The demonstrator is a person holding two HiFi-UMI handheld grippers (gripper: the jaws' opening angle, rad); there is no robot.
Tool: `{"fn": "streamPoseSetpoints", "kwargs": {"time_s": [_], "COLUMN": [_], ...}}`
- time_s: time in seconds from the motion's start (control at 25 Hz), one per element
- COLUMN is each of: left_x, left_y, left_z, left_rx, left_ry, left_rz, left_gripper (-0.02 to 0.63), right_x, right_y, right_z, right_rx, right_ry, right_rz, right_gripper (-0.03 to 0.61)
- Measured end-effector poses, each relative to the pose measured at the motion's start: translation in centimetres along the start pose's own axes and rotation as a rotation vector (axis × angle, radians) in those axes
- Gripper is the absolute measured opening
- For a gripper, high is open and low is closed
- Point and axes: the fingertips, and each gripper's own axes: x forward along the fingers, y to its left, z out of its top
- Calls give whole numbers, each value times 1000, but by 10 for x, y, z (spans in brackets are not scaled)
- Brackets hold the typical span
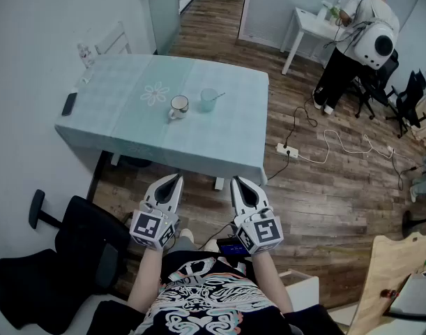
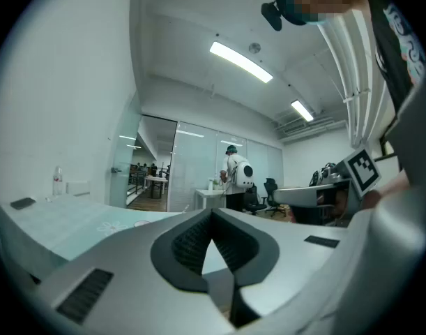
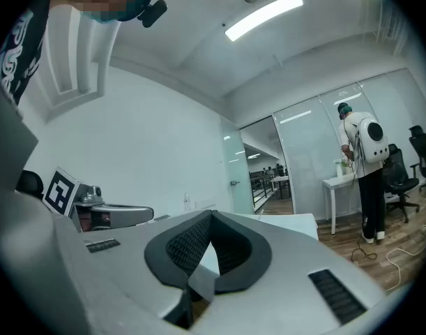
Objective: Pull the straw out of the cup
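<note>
A pale blue cup (image 1: 209, 100) stands on the table (image 1: 129, 128), which has a light green cloth, and a thin straw (image 1: 219, 95) leans out of the cup to the right. Both grippers are held level in front of the person's body, short of the table's near edge and well apart from the cup. The left gripper (image 1: 177, 178) is shut with nothing between its jaws; its tips also meet in the left gripper view (image 2: 213, 211). The right gripper (image 1: 238, 181) is shut and empty too, and its jaws are seen touching in the right gripper view (image 3: 213, 213).
A white mug (image 1: 178, 106) stands just left of the cup. A dark phone (image 1: 70, 104) lies at the table's left edge and a small bottle (image 1: 84, 53) at its far left corner. A black chair (image 1: 73, 246) is at lower left. A person (image 1: 359, 44) works at a white table far right; cables and a power strip (image 1: 287, 149) lie on the floor.
</note>
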Motion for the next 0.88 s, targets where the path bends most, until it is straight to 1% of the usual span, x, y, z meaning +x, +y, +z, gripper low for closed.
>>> {"fn": "streamPoseSetpoints", "kwargs": {"time_s": [0.12, 0.24, 0.36, 0.44, 0.56, 0.88], "left_x": [0, -3, -2, -2, -1, 15], "left_y": [11, 8, 4, 2, -7, -16], "left_z": [-1, 0, 2, -3, -7, -1], "left_rx": [35, 38, 38, 34, 35, 44], "left_ry": [25, 32, 26, 38, 48, 31], "left_rz": [64, 74, 85, 95, 87, 60], "left_gripper": [-2, -2, -2, -2, -2, -2], "right_x": [0, -6, -13, -17, -24, -24], "right_y": [3, 6, 4, 1, -8, -29], "right_z": [2, 1, 3, 3, -2, -6], "right_rx": [1, 1, 54, 72, 65, 73], "right_ry": [-3, -3, -26, -32, -27, -18], "right_rz": [-6, -4, 0, -8, -32, -59], "right_gripper": [26, 26, 25, 25, 25, 25]}}
